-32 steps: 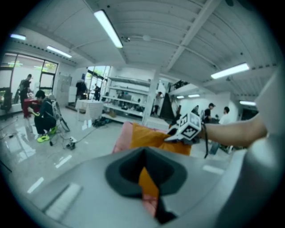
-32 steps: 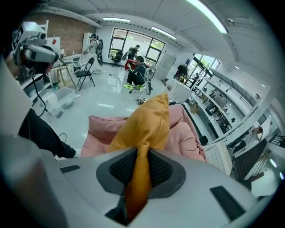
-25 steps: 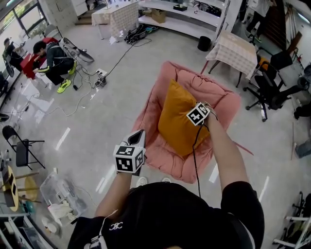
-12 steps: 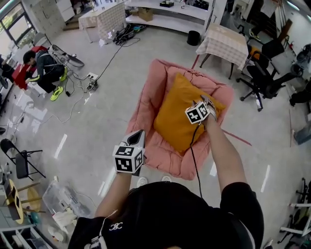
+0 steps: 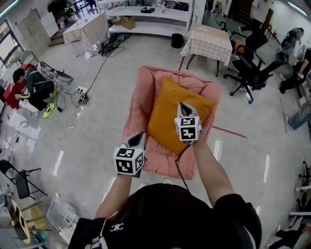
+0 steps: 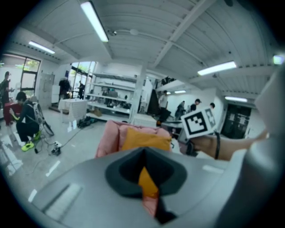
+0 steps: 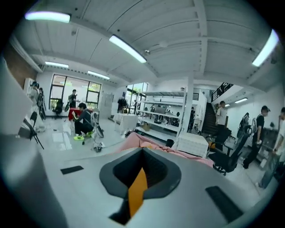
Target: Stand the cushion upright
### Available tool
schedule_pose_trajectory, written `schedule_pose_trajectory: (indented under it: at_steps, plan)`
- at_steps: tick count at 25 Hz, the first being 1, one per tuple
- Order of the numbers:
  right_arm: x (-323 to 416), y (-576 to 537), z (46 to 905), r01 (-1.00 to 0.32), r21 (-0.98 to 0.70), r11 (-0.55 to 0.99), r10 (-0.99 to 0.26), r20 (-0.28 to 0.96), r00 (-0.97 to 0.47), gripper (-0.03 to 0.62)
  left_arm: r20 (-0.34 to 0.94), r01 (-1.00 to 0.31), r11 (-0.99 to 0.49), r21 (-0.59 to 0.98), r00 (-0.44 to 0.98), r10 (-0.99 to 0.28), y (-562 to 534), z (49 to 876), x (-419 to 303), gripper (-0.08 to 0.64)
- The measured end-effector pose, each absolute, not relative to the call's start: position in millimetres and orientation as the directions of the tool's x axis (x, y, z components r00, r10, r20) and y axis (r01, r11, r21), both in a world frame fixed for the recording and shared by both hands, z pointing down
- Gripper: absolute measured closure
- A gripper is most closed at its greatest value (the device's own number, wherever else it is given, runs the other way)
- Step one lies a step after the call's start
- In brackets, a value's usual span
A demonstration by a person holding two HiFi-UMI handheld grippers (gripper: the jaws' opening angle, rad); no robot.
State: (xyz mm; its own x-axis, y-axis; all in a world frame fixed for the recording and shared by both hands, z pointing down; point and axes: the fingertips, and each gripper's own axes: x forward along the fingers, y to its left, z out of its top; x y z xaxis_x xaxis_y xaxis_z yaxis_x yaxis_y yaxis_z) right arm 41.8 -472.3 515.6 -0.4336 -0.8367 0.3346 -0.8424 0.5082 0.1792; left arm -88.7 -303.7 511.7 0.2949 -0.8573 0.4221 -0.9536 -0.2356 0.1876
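Orange and plump, the cushion (image 5: 167, 114) stands propped against the back of a pink padded chair (image 5: 141, 104), its lower edge on the seat and one corner pointing up. The right gripper (image 5: 184, 106) hangs over the cushion's right half, and its marker cube hides part of the fabric from the head view. Its jaws have just been closing and now meet with nothing between them; only a sliver of orange shows through the slit. The left gripper (image 5: 138, 137) hovers off the chair's near left edge, apart from the cushion. Its jaws are also drawn together and empty.

Just behind the chair stands a table with a checked cloth (image 5: 208, 43), with a black bin (image 5: 177, 40) to its left and black office chairs (image 5: 248, 73) to its right. White shelving (image 5: 146, 14) lines the far wall. Cables (image 5: 92, 78) trail across the pale floor towards a person crouching (image 5: 34, 85) at the left. A black folding chair (image 5: 22, 180) stands nearer on that side.
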Motion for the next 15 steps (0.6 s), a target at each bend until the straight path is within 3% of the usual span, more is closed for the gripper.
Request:
schedule_pose_trajectory:
  at_steps: [7,15]
  plan:
    - [39,-407,482,-0.881,0.036,0.472,-0.861,0.233,-0.451,0.594,0.389,-0.928,-0.323,0.188,0.372,-0.843,-307,499,-69,0.561]
    - [55,-373,463,-0.903,0.051,0.427,-0.890,0.198,-0.410,0.595,0.360,-0.896,-0.399,0.192,0.443,-0.821,-308,491,-50,0.561]
